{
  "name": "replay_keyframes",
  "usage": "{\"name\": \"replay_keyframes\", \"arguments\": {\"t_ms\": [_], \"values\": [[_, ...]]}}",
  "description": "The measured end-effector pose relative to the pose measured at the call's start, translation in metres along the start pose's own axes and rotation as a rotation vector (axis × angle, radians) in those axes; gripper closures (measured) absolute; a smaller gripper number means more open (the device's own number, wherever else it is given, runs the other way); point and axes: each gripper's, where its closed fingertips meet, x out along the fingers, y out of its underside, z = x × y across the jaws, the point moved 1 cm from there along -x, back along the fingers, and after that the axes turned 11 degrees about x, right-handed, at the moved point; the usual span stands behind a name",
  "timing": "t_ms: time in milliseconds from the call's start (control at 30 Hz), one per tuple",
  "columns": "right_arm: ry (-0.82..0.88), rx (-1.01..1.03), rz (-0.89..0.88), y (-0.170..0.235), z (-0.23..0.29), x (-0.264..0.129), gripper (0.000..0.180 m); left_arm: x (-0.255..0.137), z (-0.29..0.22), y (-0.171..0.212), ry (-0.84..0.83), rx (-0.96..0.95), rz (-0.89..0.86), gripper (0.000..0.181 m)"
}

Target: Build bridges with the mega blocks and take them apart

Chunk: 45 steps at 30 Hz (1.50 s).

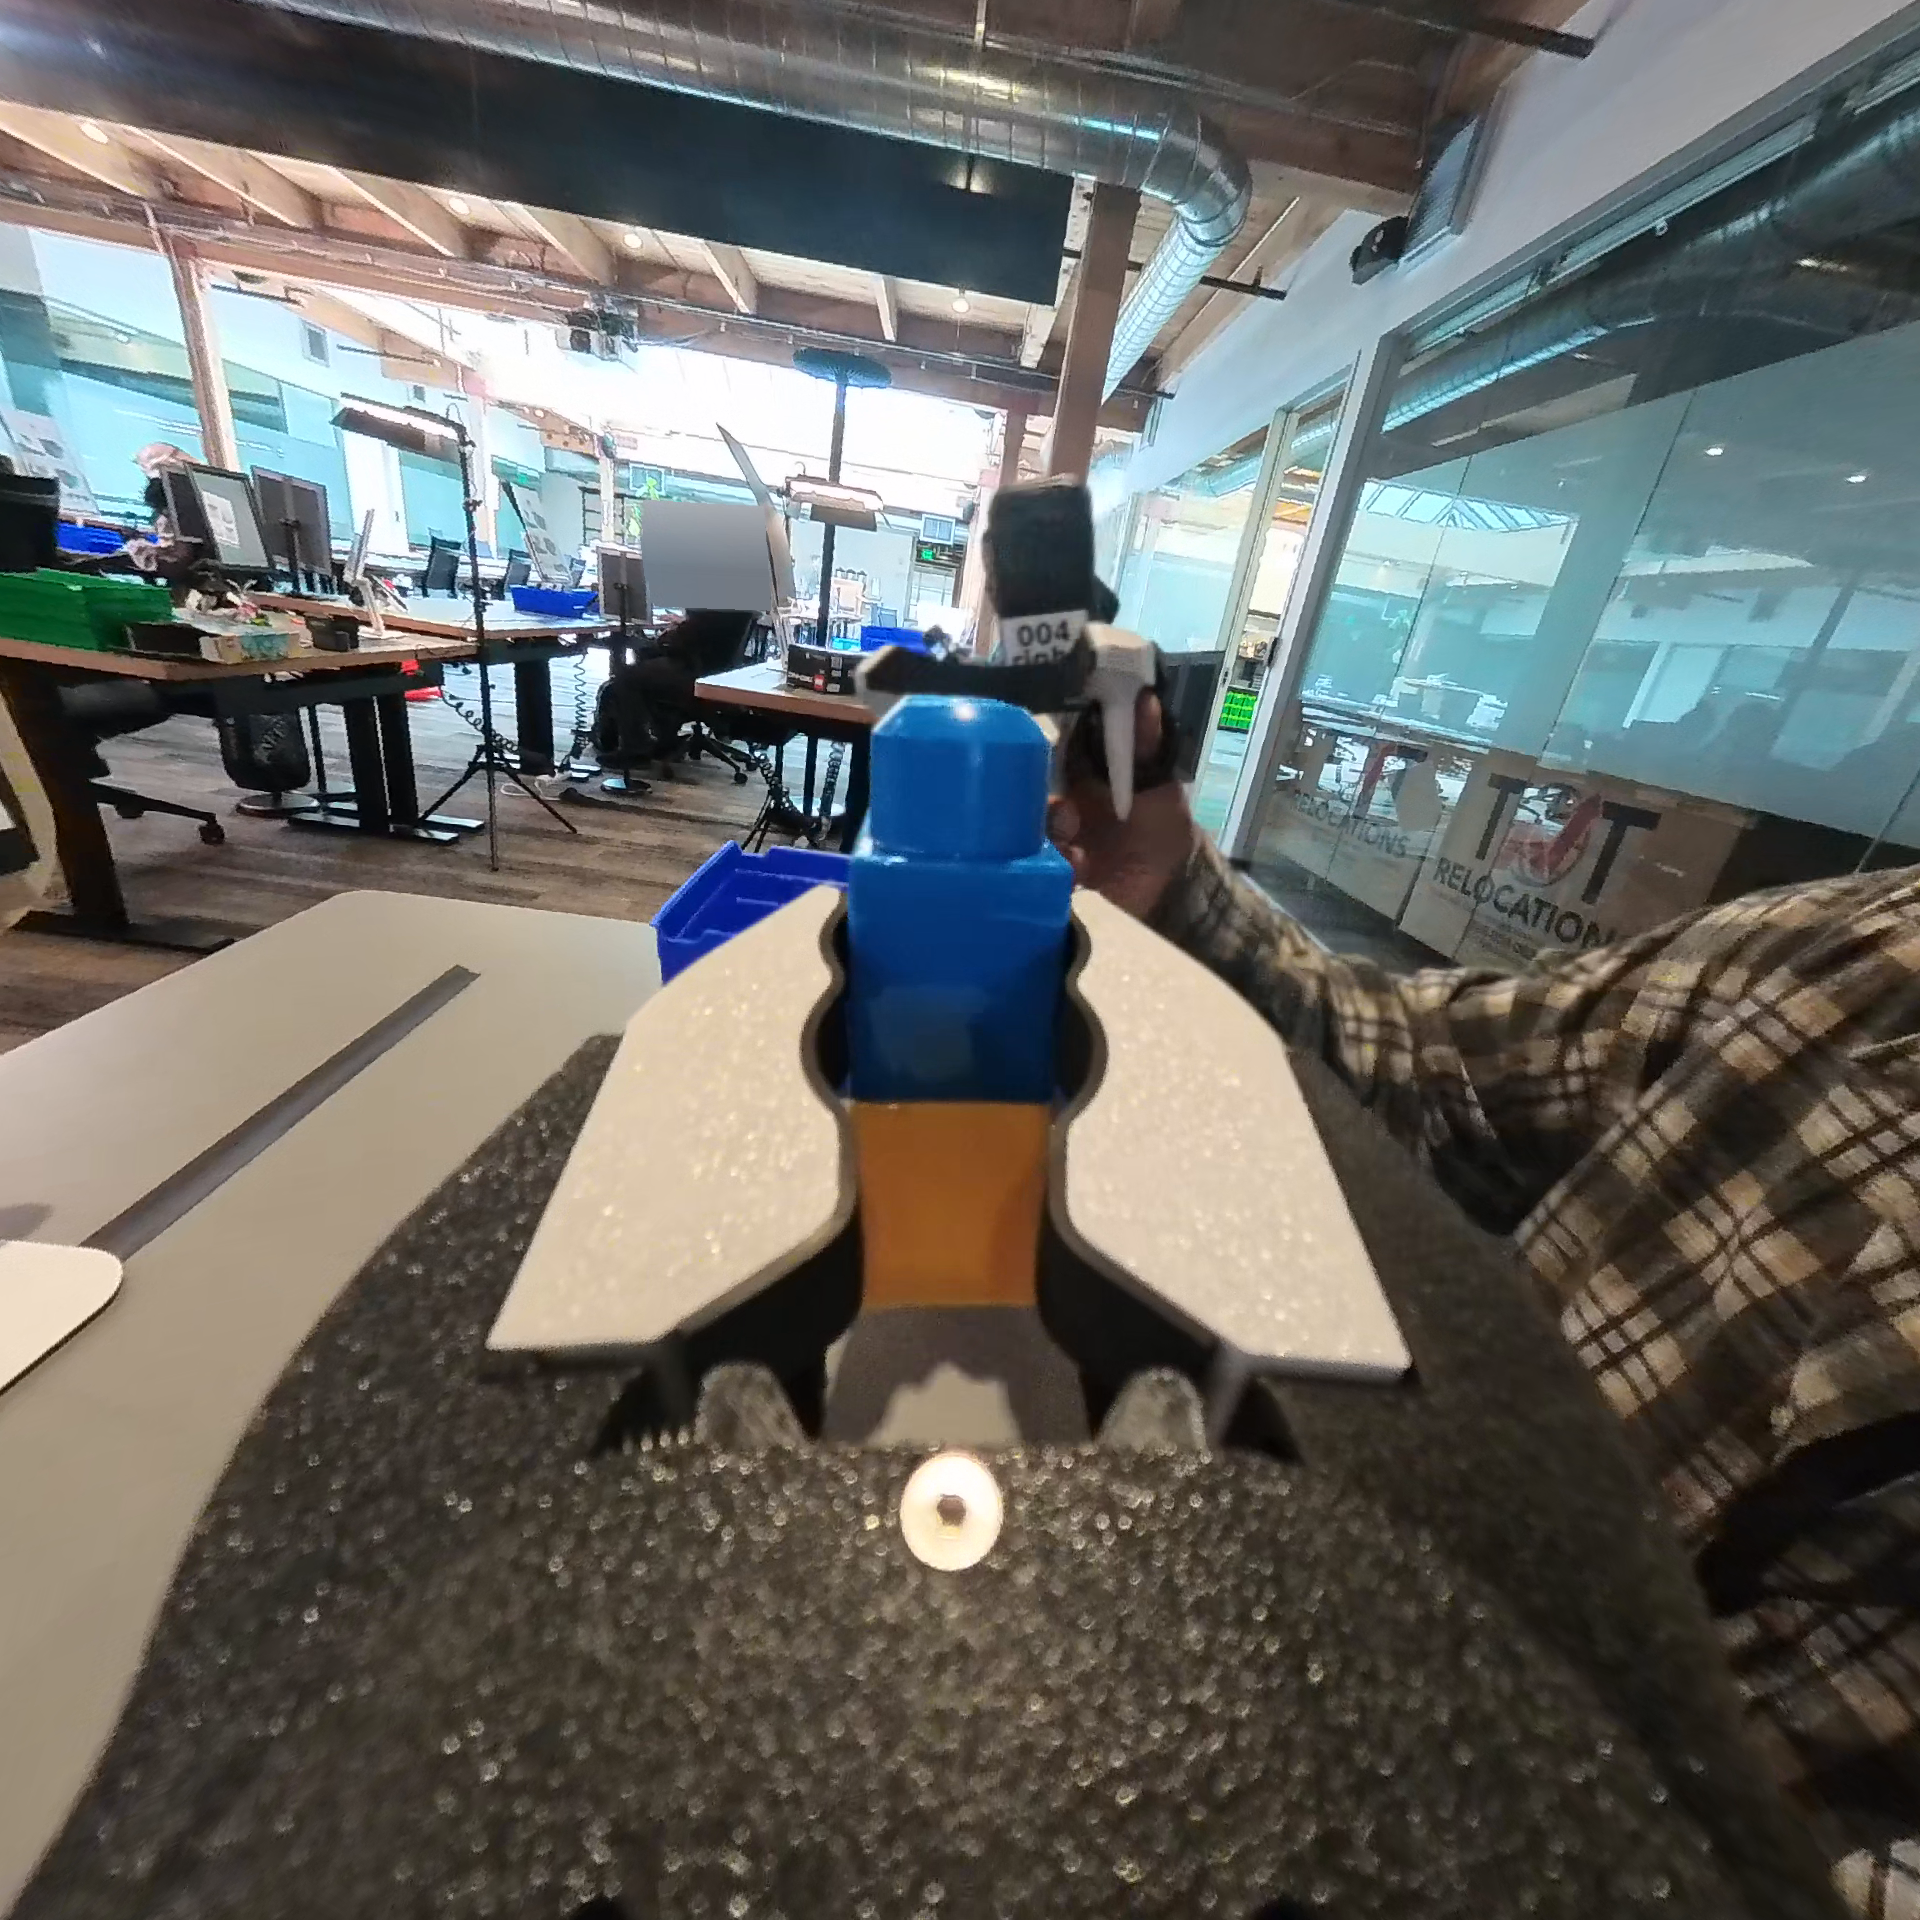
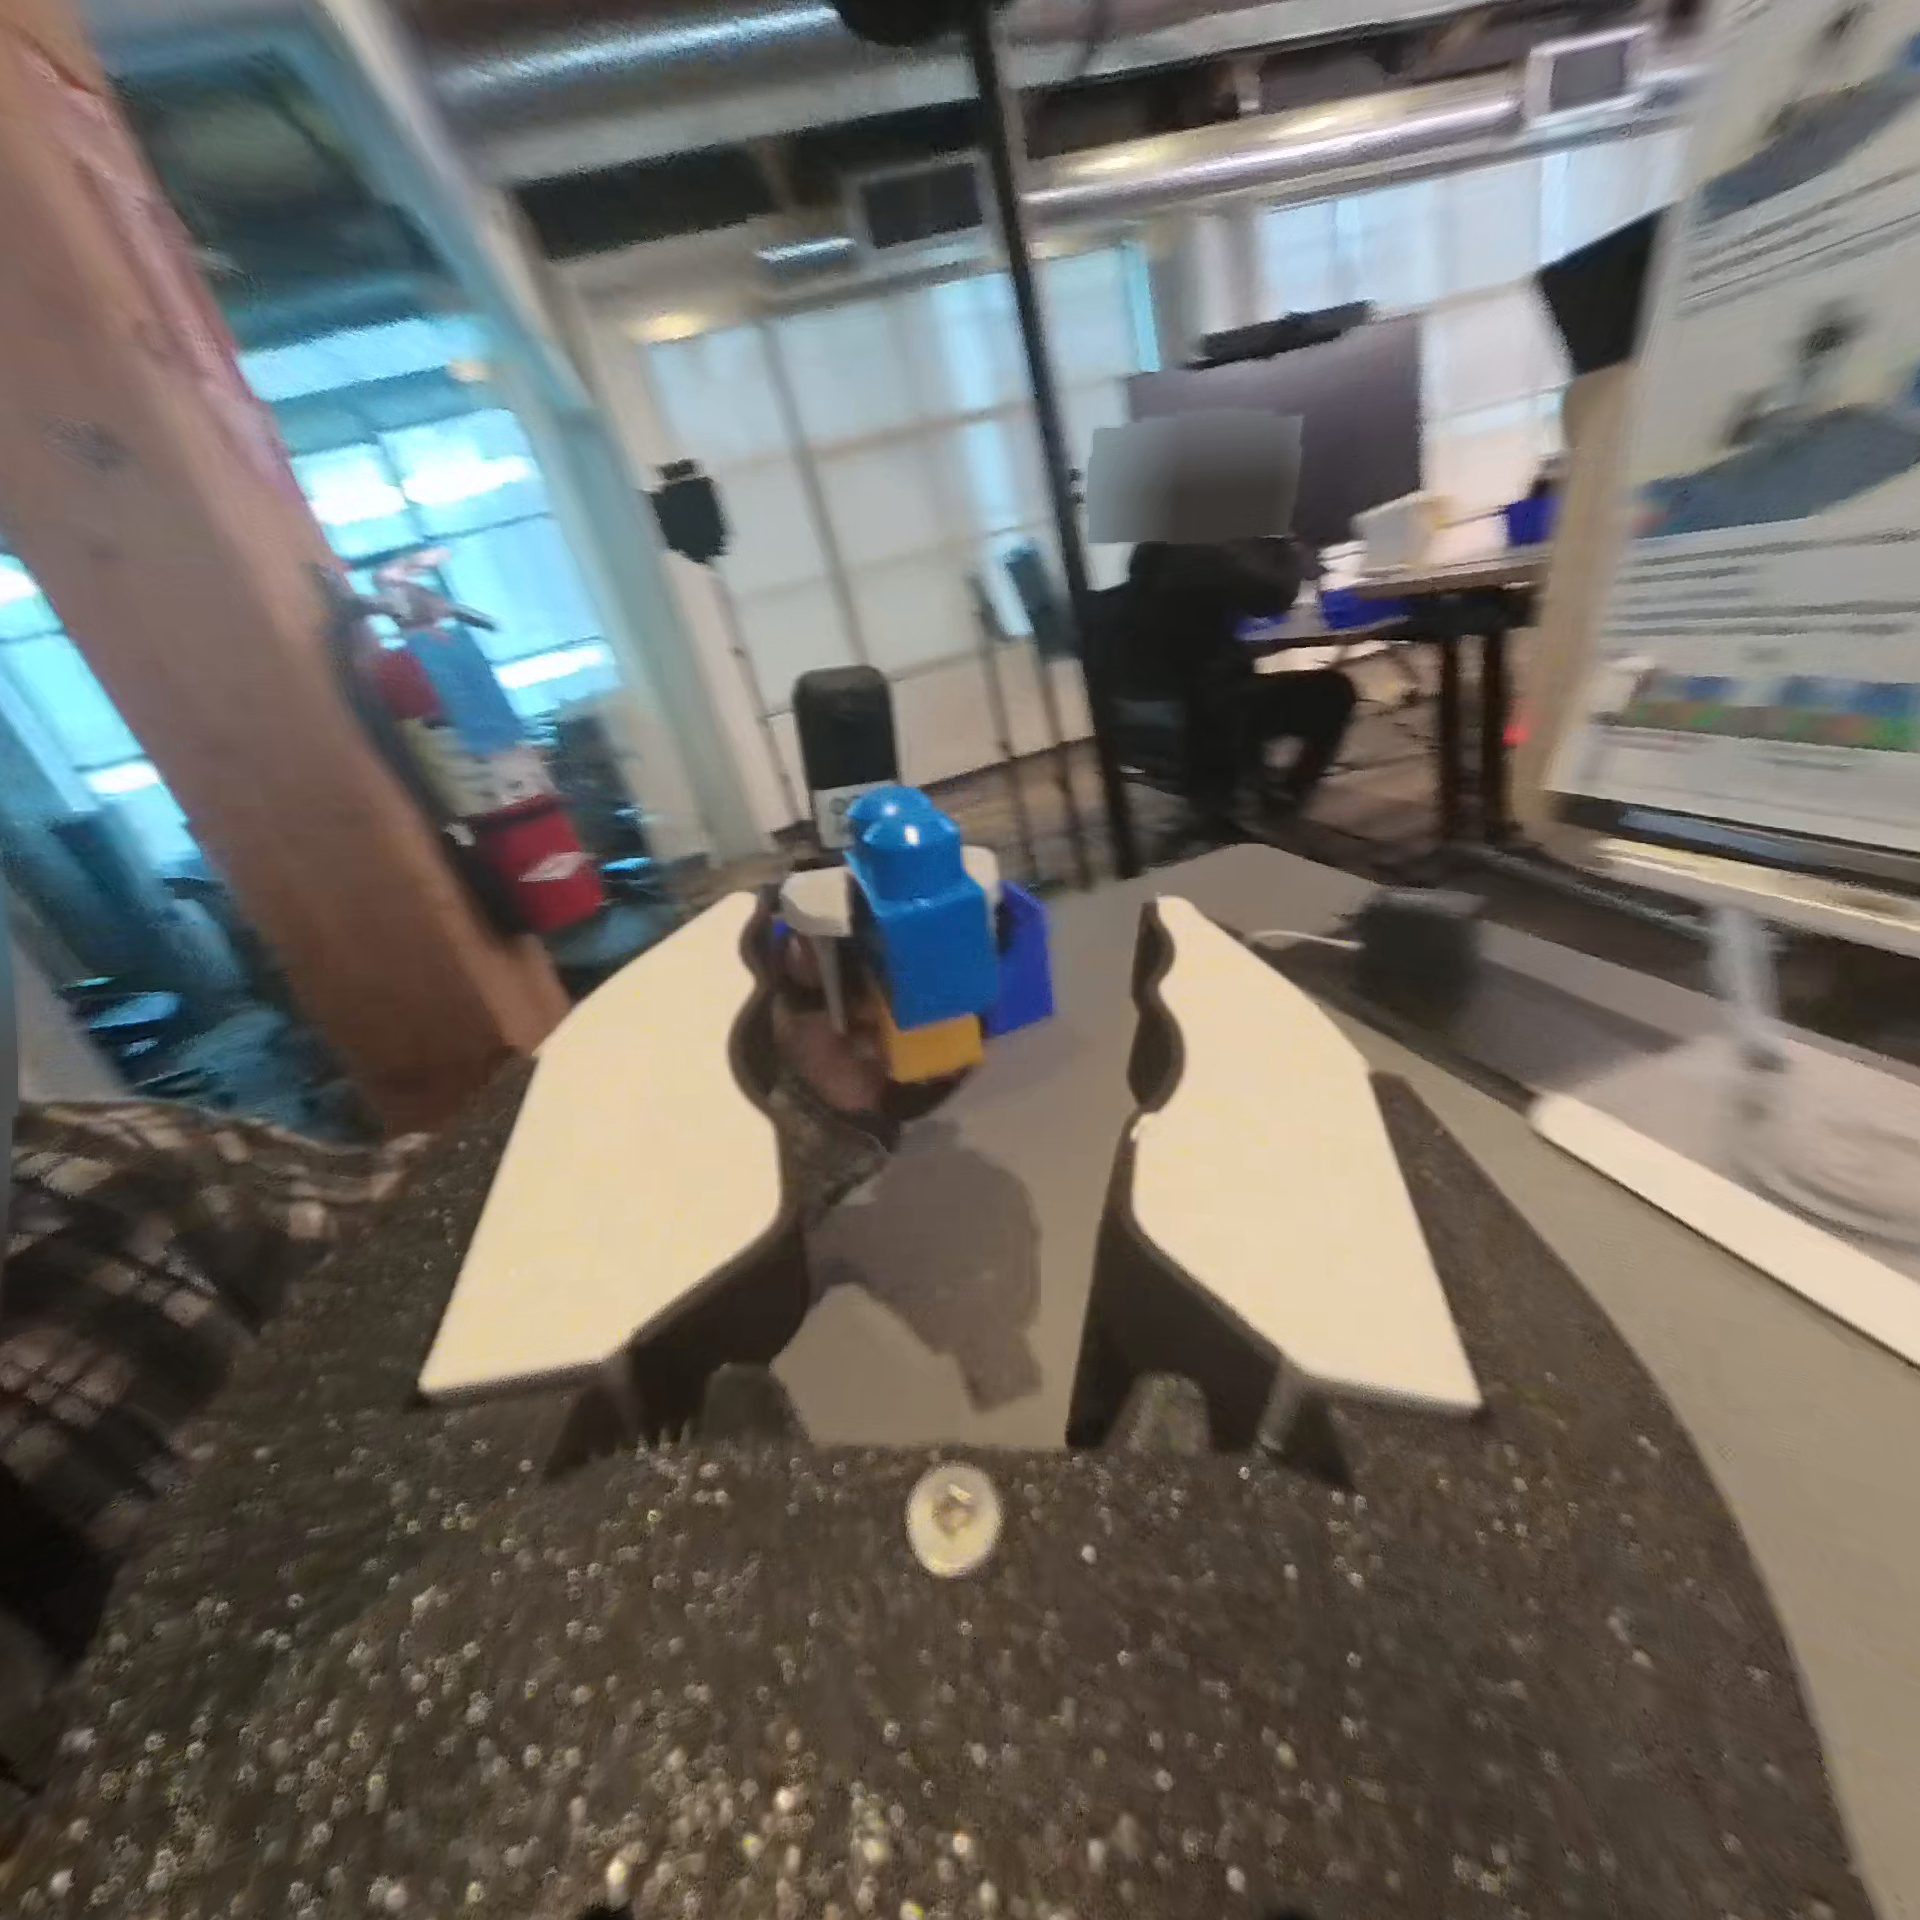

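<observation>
The left gripper (image 1: 956, 997) has its two white-faced fingers (image 1: 717, 1132) closed in on a short stack of mega blocks: a blue block (image 1: 958, 977) sits between the fingertips with its single round stud standing out past them, and an orange block (image 1: 951, 1205) joined to its underside lies deeper in the jaws, toward the gripper body. Both finger edges press against the sides of the stack, which is held up off the grey table (image 1: 208, 1101). Past the fingertips and slightly to their right, a hand (image 1: 1117, 842) in a plaid sleeve (image 1: 1558, 1091) holds the right gripper (image 1: 1039, 665), seen here only from behind, well apart from the stack. Just beyond the left fingertip a blue bin (image 1: 727, 909) shows at the table's far edge. In the right wrist view, which is motion-blurred, the right gripper (image 2: 945, 935) stands with its jaws wide apart and nothing between them; only the grey table (image 2: 1299, 935) and a shadow lie in the gap. Ahead of its fingertips, nearer the left finger, the blue block (image 2: 920, 925) with the orange block (image 2: 930, 1044) below it appears tilted, clamped in the left gripper (image 2: 894, 914), whose white finger (image 2: 821, 904) shows beside the stack, with the blue bin (image 2: 1023, 966) just behind. A person sits at a desk (image 2: 1455, 582) far beyond the right fingertip.
</observation>
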Motion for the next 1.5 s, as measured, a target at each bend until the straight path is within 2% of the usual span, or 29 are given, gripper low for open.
{"name": "replay_keyframes", "arguments": {"t_ms": [167, 400, 467, 500, 667, 767, 800, 900, 967, 1267, 1300, 1367, 1433, 1500], "values": [[-0.117, 0.013, 0.071, 0.028, -0.005, 0.055, 0.115, 0.000, 0.003, 0.003, 0.005, -0.016, -0.002, 0.144], [-0.140, -0.068, 0.161, 0.045, -0.015, 0.081, 0.121, 0.002, 0.007, 0.012, 0.027, -0.053, 0.004, 0.144], [-0.168, -0.091, 0.194, 0.050, -0.012, 0.085, 0.132, 0.004, 0.006, 0.014, 0.031, -0.056, 0.008, 0.144], [-0.197, -0.097, 0.218, 0.053, -0.009, 0.085, 0.143, 0.005, 0.005, 0.014, 0.033, -0.057, 0.008, 0.144], [-0.223, -0.119, 0.215, 0.051, -0.005, 0.082, 0.144, 0.007, -0.001, 0.016, 0.085, -0.042, 0.023, 0.143], [-0.227, -0.098, 0.175, 0.042, -0.007, 0.076, 0.144, 0.009, 0.000, 0.026, 0.105, -0.070, 0.086, 0.121], [-0.237, -0.086, 0.171, 0.040, -0.007, 0.074, 0.144, 0.009, 0.001, 0.031, 0.108, -0.076, 0.114, 0.119], [-0.235, -0.085, 0.171, 0.040, -0.008, 0.072, 0.144, 0.013, -0.001, 0.043, 0.134, -0.094, 0.162, 0.127], [-0.244, -0.081, 0.167, 0.040, -0.007, 0.072, 0.144, 0.017, -0.005, 0.047, 0.157, -0.101, 0.174, 0.142], [-0.222, -0.028, 0.100, 0.037, -0.013, 0.075, 0.145, 0.022, -0.004, 0.057, 0.104, -0.110, 0.270, 0.144], [-0.215, -0.029, 0.076, 0.034, -0.013, 0.075, 0.145, 0.022, -0.004, 0.058, 0.100, -0.109, 0.290, 0.144], [-0.213, 0.006, -0.099, 0.006, -0.014, 0.064, 0.144, 0.023, -0.004, 0.079, 0.070, -0.068, 0.418, 0.144], [-0.189, 0.026, -0.231, -0.021, -0.021, 0.042, 0.144, 0.030, -0.010, 0.087, 0.089, -0.112, 0.388, 0.144], [-0.123, 0.005, -0.241, -0.024, -0.028, 0.026, 0.144, 0.033, -0.011, 0.083, 0.116, -0.128, 0.353, 0.144]]}}
